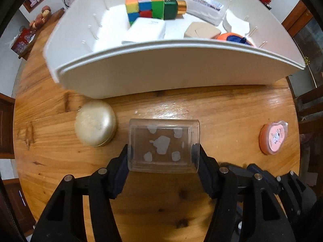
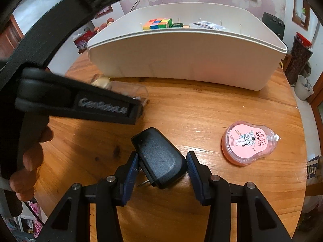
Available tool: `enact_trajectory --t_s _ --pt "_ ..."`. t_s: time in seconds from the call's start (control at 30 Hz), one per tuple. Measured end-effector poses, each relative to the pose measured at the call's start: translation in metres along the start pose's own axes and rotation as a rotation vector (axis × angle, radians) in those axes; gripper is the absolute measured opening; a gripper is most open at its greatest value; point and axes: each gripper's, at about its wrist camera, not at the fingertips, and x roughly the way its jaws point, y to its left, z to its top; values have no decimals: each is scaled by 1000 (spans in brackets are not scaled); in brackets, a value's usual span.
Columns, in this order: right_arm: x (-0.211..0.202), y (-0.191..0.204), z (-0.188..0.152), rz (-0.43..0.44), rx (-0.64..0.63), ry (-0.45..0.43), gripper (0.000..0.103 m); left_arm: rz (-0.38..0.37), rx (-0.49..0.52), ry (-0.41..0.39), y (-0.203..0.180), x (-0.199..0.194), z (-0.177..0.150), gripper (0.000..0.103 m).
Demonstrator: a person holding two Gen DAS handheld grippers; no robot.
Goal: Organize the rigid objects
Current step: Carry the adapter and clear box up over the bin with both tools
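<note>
Nearest, my left gripper [image 1: 163,157] has its jaws clamped on a clear plastic box [image 1: 164,144] lying on the bench [image 1: 222,117]. My right gripper [image 2: 162,166] has its jaws clamped on a black plug adapter [image 2: 161,157]. Only the left view shows the round gold tin [image 1: 94,123] plainly; both show the pink tape dispenser [image 2: 249,142] and, farthest, the white bin [image 1: 161,70].

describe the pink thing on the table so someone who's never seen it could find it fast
Start at the big white bin on the round wooden table. In front of it, off to the right, the pink correction tape dispenser lies flat, alone. Its astronaut label sets it apart.
</note>
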Motion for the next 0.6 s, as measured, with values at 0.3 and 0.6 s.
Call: enact_trajectory --t_s 0.3,0.6 --pt "-24 2 3 16 12 -35 48 -71 -43 -94 24 -75 -16 64" --pt "-81 6 33 29 12 -145 48 -72 -20 -227 37 -155 4 64"
